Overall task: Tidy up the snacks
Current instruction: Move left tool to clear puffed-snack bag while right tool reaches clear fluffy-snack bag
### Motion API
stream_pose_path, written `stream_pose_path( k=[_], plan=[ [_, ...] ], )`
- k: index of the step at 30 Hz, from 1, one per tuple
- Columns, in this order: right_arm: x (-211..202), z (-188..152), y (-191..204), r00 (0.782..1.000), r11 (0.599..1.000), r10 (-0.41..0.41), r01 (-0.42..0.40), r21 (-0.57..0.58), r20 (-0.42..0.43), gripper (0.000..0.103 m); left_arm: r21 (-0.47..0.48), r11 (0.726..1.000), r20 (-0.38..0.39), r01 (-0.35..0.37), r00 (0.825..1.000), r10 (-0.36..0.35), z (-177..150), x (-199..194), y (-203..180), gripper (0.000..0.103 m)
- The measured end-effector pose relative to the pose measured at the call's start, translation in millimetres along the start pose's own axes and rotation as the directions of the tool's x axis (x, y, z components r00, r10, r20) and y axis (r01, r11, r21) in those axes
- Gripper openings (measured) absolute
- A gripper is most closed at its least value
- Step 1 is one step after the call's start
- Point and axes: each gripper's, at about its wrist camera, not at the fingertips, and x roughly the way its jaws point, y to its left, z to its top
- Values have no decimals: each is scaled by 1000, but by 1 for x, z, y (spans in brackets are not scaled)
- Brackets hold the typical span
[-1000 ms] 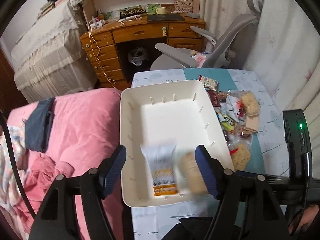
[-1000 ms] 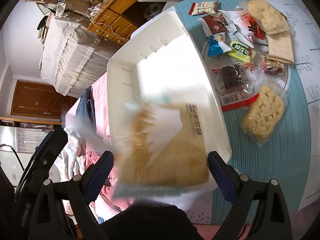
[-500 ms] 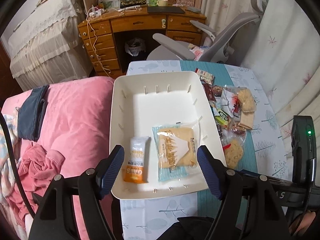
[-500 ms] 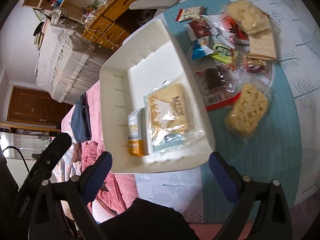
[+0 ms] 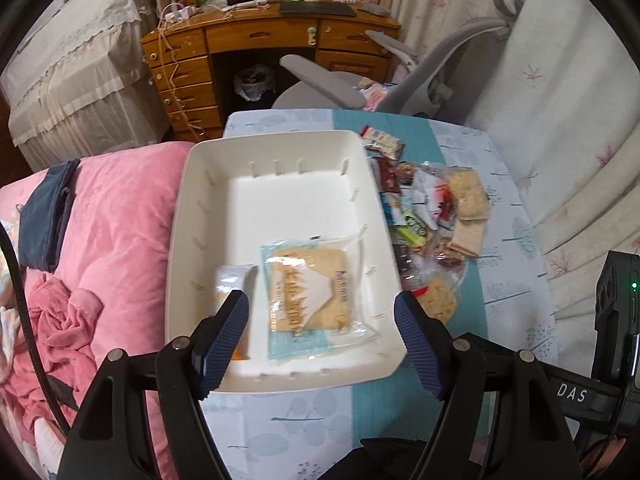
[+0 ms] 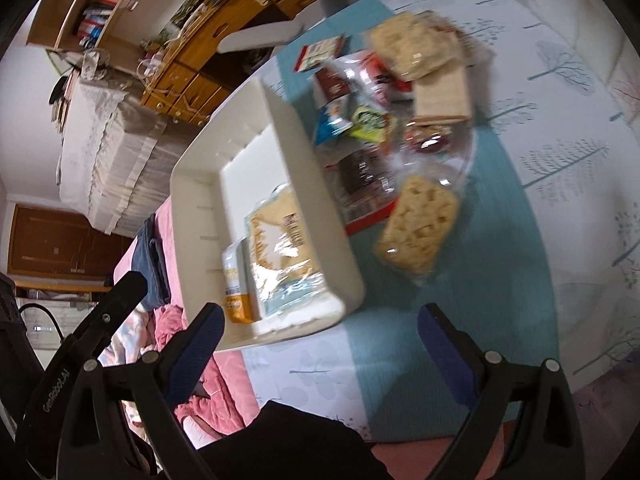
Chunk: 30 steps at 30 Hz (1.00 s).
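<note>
A: Where do the snacks sit relative to the white rectangular plastic tray (image 5: 188,216)?

B: 2 lie inside it, at its near end: a clear-wrapped square biscuit pack with pale blue edging (image 5: 310,298) and, touching its left side, a slim white-and-orange packet (image 5: 230,284). The far part of the tray floor is bare.

A: And the others?

B: A loose heap of wrapped snacks (image 6: 384,120) lies just beside the tray's right wall, on the teal-striped tablecloth (image 6: 492,248). A clear bag of puffed rice cake (image 6: 418,228) is the nearest piece of that heap.

A: The left gripper (image 5: 322,340)?

B: Spread wide and holding nothing, it hangs over the tray's near end, its blue pads (image 5: 228,338) either side of the biscuit pack.

A: The right gripper (image 6: 320,354)?

B: Also wide apart and empty, in front of the tray's near right corner. That view is motion-blurred.

A: Left of the tray?

B: A pink quilt (image 5: 116,216).
</note>
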Motion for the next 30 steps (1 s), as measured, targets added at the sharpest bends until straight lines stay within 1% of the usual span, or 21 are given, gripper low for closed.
stream_pose_path(
  k=[4,11,17,24,27,30],
  plan=[
    [-12,9,-17,1000,1000,-14,14,21,9,98,12,1000,15,23,1000,-23,1,1,-22,74],
    [-30,28,-48,1000,999,-14,14,46,12,98,29,998,29,62,998,-62,1,8,-60,74],
    [-41,54,-77,1000,997,-6,5,82,6,98,60,997,30,54,998,-56,-3,21,-96,74],
    [-43,88,-104,1000,990,18,-18,139,-2,98,108,993,-3,54,999,-54,-10,43,-129,74],
    [-42,104,-112,1000,989,16,-16,148,3,98,117,992,-42,51,998,-46,-13,58,-143,74],
    [-38,118,-117,1000,991,8,-9,134,7,98,112,993,-81,48,996,-39,-16,74,-151,74]
  ],
)
